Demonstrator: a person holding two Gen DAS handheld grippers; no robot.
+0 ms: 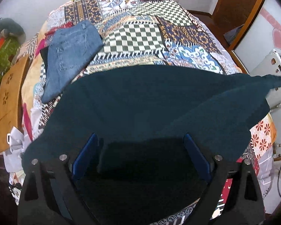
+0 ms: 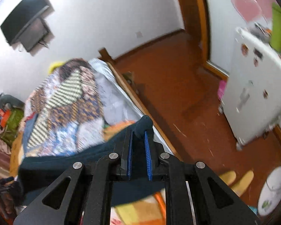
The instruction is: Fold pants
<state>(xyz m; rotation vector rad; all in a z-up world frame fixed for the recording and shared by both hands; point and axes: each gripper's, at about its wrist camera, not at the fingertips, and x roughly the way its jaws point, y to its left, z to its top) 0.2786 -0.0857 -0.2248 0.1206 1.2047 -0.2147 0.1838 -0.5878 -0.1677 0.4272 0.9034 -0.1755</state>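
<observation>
Your right gripper (image 2: 139,131) has its fingers clamped on the dark teal pants (image 1: 149,101); your left gripper (image 1: 140,136) fingers stand apart above them.

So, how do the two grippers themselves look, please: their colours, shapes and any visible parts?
Both look alike. The left gripper and the right gripper have matte black angular linkage arms with triangular cut-outs and round silver pivot pins. Each finger carries a flat blue pad; the right ones show a ribbed edge. No cables, markings or sleeves are visible.

Home bedroom: quilted bed (image 1: 140,31), wall television (image 2: 26,28).
</observation>
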